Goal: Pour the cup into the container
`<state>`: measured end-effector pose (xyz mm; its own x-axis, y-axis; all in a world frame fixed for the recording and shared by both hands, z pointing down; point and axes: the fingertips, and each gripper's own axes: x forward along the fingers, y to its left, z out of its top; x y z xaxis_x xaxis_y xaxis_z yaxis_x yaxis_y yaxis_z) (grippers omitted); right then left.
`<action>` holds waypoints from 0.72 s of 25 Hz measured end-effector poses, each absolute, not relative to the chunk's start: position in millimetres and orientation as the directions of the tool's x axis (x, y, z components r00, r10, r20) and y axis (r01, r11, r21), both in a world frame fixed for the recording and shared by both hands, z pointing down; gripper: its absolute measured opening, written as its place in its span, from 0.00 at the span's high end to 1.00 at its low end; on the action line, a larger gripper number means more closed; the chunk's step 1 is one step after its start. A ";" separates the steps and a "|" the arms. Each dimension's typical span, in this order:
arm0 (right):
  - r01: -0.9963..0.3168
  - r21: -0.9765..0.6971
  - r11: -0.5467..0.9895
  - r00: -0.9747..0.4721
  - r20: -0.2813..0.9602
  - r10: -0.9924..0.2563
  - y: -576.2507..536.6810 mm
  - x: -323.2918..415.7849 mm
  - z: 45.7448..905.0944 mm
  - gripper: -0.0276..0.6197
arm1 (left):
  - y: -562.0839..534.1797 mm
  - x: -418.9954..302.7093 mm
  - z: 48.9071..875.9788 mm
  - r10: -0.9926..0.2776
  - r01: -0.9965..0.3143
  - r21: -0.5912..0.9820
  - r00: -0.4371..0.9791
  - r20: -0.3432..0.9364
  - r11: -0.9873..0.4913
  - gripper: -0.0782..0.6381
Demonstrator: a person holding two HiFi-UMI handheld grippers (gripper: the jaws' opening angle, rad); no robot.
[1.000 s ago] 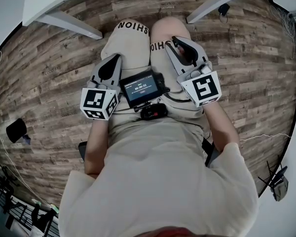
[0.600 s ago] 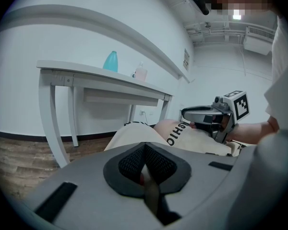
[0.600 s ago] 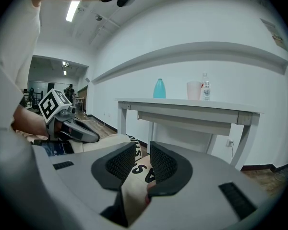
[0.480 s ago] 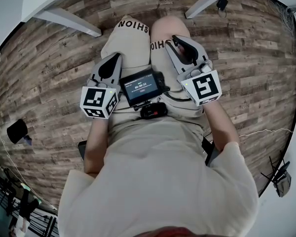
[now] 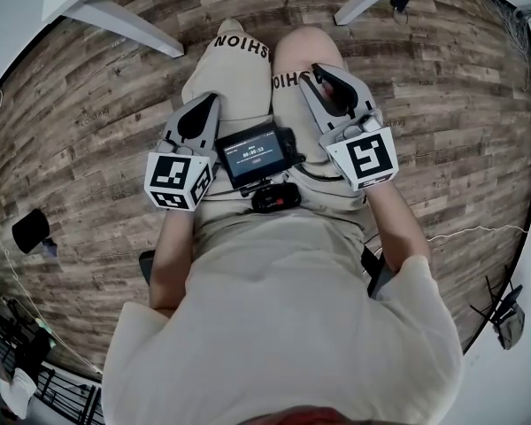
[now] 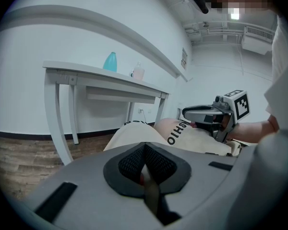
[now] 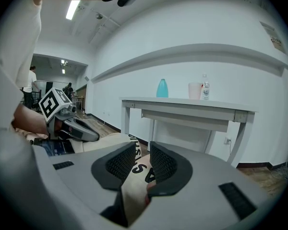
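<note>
1. Cup (image 7: 195, 91): pink, upright on the white counter (image 7: 182, 103), well apart from both tongs.
2. Same counter, right gripper view: teal bottle (image 7: 162, 88) left of the cup with a gap, small clear bottle (image 7: 205, 89) just beside the cup on its right. Can't tell if those two touch.
3. Left tongs (image 6: 144, 148): pads together, nothing between them.
4. Right tongs (image 7: 142, 150): drawn in to a thin slit, nothing gripped. Only the person's trouser leg (image 7: 134, 169) shows through the gap.
5. Head view: both tongs are over the person's lap, either side of a small screen device (image 5: 258, 156), pointing out past the knees. Wood-plank floor (image 5: 88, 149) below.
</note>
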<state>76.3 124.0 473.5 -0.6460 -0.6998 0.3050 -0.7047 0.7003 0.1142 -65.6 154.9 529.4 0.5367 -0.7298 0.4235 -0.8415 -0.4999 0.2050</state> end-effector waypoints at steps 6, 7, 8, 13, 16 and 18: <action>-0.704 0.121 0.700 -0.641 0.314 -0.700 135.5 73.4 476.3 0.81 | 166.7 -66.4 531.9 -0.724 -0.841 0.198 0.536 0.434 -0.504 0.88; -0.705 0.121 0.699 -0.641 0.315 -0.700 135.9 74.3 476.6 0.81 | 166.9 -65.4 532.3 -0.723 -0.841 0.197 0.536 0.436 -0.504 0.88; -0.705 0.120 0.699 -0.640 0.315 -0.700 136.4 74.4 476.7 0.81 | 167.5 -65.2 532.7 -0.723 -0.841 0.196 0.535 0.438 -0.504 0.88; -0.707 0.121 0.697 -0.638 0.316 -0.702 136.8 67.8 478.1 0.81 | 168.2 -72.4 534.4 -0.723 -0.844 0.197 0.531 0.443 -0.499 0.88; -0.712 0.125 0.691 -0.631 0.317 -0.708 135.8 68.7 478.3 0.81 | 168.3 -73.9 533.5 -0.725 -0.845 0.201 0.530 0.440 -0.495 0.88; -0.720 0.121 0.684 -0.625 0.315 -0.714 134.8 72.4 477.6 0.81 | 168.7 -74.2 532.9 -0.726 -0.845 0.210 0.532 0.435 -0.493 0.88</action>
